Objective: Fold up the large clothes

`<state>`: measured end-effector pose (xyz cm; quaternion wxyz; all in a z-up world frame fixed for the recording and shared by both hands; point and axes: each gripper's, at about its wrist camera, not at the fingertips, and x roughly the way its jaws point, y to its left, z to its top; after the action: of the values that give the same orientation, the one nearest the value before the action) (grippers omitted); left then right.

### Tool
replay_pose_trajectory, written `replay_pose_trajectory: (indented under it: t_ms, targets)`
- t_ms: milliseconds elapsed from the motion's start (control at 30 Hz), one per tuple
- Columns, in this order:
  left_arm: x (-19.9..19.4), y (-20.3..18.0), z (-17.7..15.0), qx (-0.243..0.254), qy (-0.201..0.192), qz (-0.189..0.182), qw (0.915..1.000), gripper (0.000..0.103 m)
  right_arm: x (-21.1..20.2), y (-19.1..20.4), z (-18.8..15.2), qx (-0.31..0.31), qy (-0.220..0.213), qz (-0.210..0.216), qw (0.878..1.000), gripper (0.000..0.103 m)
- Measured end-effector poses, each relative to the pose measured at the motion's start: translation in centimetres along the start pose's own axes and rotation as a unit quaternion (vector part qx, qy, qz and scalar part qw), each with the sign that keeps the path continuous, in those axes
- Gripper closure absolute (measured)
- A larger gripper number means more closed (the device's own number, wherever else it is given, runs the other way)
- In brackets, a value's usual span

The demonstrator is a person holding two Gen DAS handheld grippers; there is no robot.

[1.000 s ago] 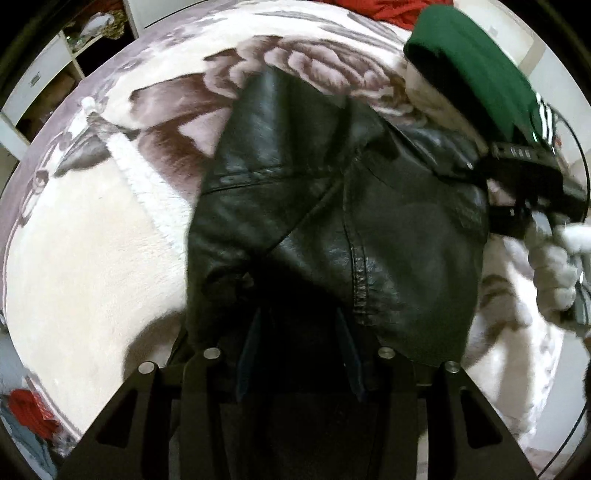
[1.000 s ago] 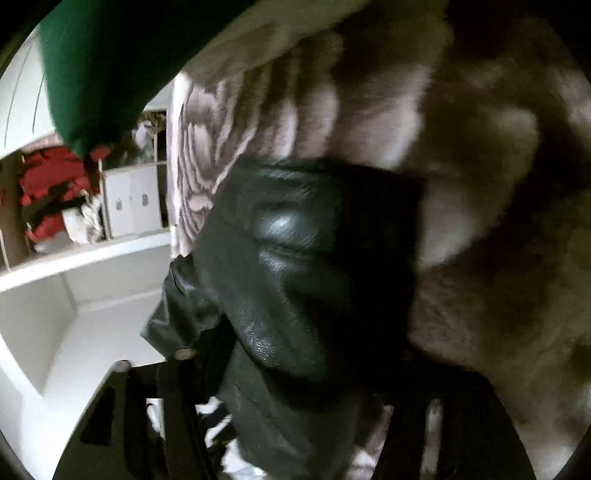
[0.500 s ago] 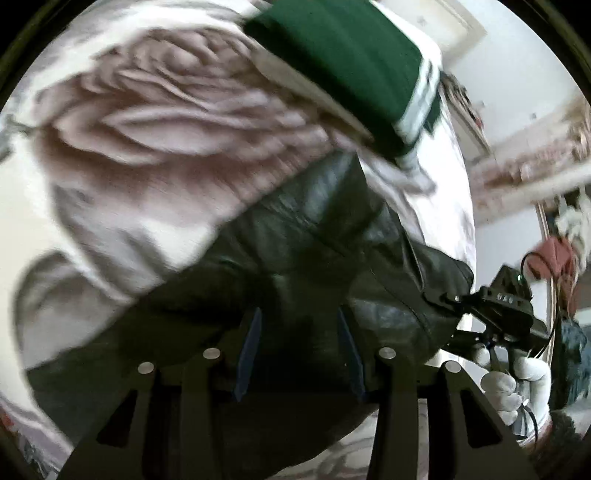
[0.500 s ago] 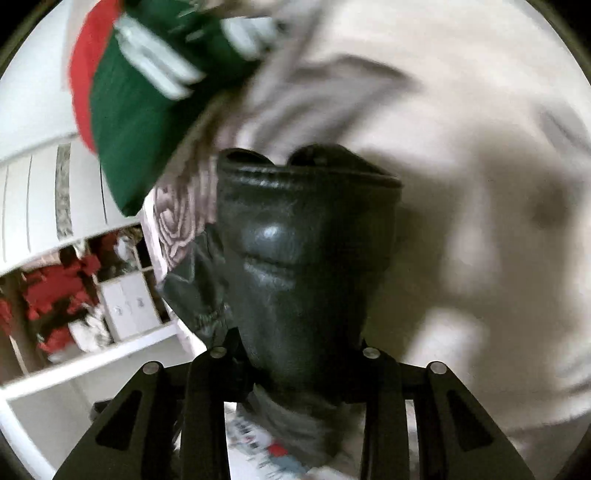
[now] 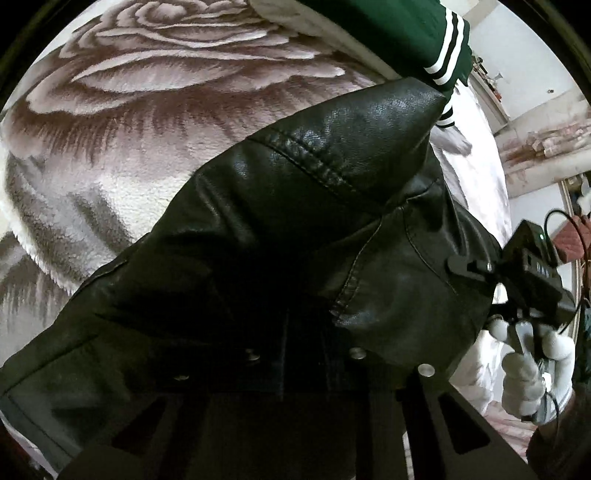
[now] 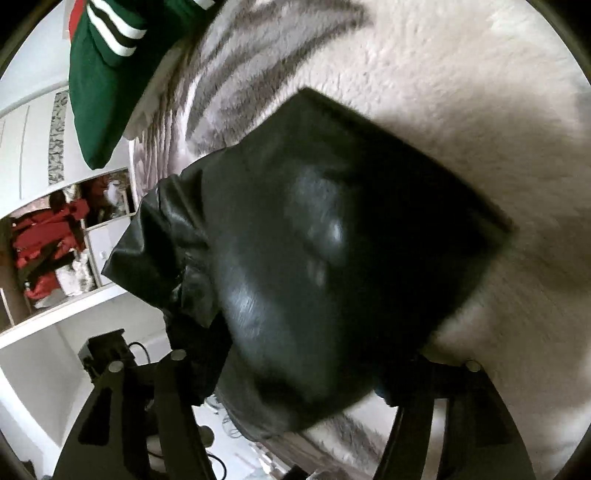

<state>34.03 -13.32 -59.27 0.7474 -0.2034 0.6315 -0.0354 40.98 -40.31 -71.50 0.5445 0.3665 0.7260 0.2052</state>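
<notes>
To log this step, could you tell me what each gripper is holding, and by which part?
Both appear to hold the black leather jacket at an edge near each camera; the exact part and fingertips are hidden beneath the leather.

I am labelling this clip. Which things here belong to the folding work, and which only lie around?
In use: black leather jacket, left tool, right tool.

Lying about: green striped garment, rose-patterned blanket, red clothes on the shelf.
</notes>
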Motion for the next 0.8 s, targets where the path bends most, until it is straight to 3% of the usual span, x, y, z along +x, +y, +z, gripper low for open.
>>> replay_pose_trajectory:
  t_ms: [133,300,333,367,400,467,633,800]
  targets:
    - [0.0,0.5,-0.4,-0.002,-0.003,-0.001,1.0,0.088,1.2,-0.1,0.9,0.018,-0.005,0.027,0.999,0.023]
    - [0.0,0.7,-0.3,-0.002,-0.008,0.003,1.0,0.088,1.9,0.6,1.4,0.03,-0.035,0.066,0.997,0.023]
    - [0.1,0.7,-0.2,-0.002,-0.01,0.003,0.9999,0.088,2.0,0.9,1.4,0.031,-0.038,0.074,0.996,0.03]
    - [0.2,0.8,0.1,-0.002,-0.009,0.001,1.0,0.088,2.3,1.4,1.5,0.029,-0.039,0.075,0.996,0.053]
    - [0.4,0.8,0.4,-0.003,-0.007,-0.002,1.0,0.088,2.5,1.5,1.5,0.031,-0.041,0.07,0.996,0.065]
    - [0.5,0.6,1.2,0.005,-0.003,-0.009,0.9999,0.089,1.9,1.5,1.1,0.06,-0.068,0.079,0.993,0.079]
    - [1.4,-2.2,3.0,0.061,0.003,-0.034,0.9976,0.091,-3.4,5.1,-1.6,0.015,-0.146,0.09,0.985,0.085]
    - [2.5,-2.1,3.0,0.068,0.004,-0.054,0.9962,0.091,-4.0,4.6,-1.7,0.014,-0.158,0.045,0.986,0.085]
